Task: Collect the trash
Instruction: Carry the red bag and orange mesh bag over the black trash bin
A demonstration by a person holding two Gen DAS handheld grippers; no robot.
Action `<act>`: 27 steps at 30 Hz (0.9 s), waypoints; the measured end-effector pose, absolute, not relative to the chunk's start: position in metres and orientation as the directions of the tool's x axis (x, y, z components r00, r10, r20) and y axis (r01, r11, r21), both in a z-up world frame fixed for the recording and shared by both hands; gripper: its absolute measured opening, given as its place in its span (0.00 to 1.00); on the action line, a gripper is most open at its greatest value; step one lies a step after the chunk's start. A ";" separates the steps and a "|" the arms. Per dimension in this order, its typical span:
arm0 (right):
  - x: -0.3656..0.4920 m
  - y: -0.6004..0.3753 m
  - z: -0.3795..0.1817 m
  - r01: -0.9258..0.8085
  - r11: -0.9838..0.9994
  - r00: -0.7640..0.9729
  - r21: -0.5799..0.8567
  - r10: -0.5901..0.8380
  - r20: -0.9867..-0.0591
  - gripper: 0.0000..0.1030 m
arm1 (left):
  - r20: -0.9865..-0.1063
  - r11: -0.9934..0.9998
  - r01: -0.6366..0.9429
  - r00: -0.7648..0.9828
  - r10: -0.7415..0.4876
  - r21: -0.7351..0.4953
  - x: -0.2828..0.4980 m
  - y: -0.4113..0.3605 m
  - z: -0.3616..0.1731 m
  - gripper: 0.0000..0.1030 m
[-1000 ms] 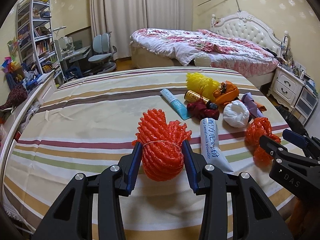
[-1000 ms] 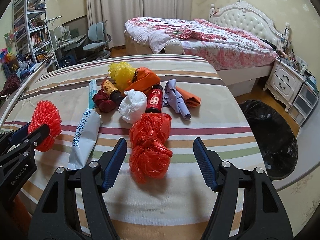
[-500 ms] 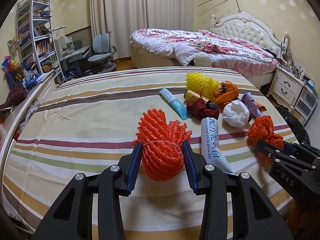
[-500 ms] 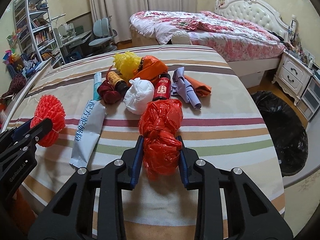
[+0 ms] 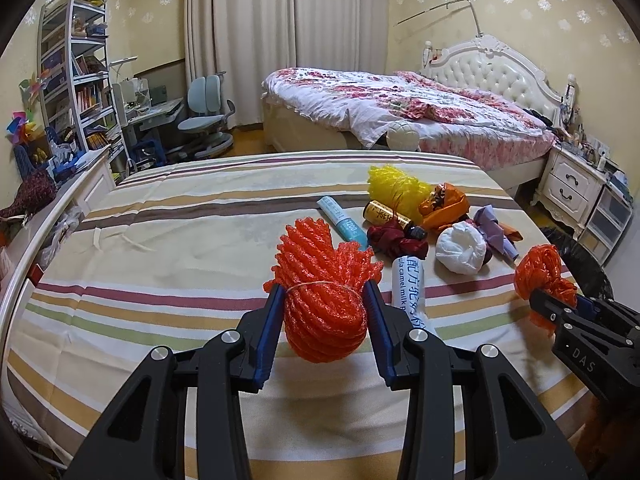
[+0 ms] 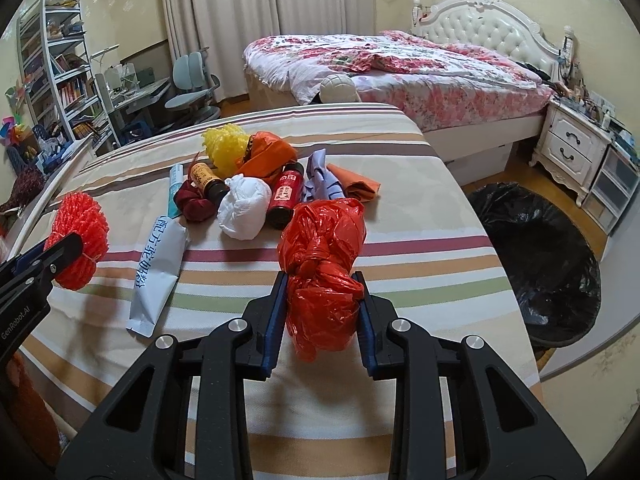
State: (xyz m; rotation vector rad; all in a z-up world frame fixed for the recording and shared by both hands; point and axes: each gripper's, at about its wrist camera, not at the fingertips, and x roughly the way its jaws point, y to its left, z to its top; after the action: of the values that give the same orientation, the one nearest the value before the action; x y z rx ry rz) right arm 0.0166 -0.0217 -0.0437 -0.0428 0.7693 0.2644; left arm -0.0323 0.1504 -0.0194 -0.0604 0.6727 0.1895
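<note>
Your left gripper [image 5: 325, 314] is level over the striped cloth [image 5: 160, 248], its blue pads clamped on the orange foam net [image 5: 322, 300], which is tied round with a thin string; your right gripper [image 6: 322, 300] sits to its right, pointed the same way, jaws pressed tight on the red plastic bag [image 6: 322, 264], and both bundles look raised off the cloth, though you cannot be sure of that; the black bin bag [image 6: 536, 264] stands open on the floor just off the cloth's right edge, partly cut by the table edge. The rest of the trash lies in a cluster ahead: a white pouch [image 6: 158, 264], a white wad [image 6: 242, 210], a red bottle [image 6: 285, 194], a yellow net [image 6: 224, 148]; the pile overlaps, so several pieces are half hidden. You can read "camel milk p" on the pouch in the left view, beside large Chinese characters; the gripper bodies read "DAS" and "GenRobot.AI"; the red bottle's label is too small to read.
</note>
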 end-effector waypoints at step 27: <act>0.050 -0.135 -0.023 -0.026 0.999 0.775 0.048 0.050 -0.630 0.30 | -0.563 0.998 0.056 0.825 -0.036 0.018 0.030 0.031 0.006 0.39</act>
State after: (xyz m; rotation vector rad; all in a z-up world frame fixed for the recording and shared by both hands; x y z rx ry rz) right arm 0.0496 -0.1348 -0.0227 0.0371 0.6827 0.0414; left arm 0.0296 0.0312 0.0062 0.0338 0.5980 -0.0490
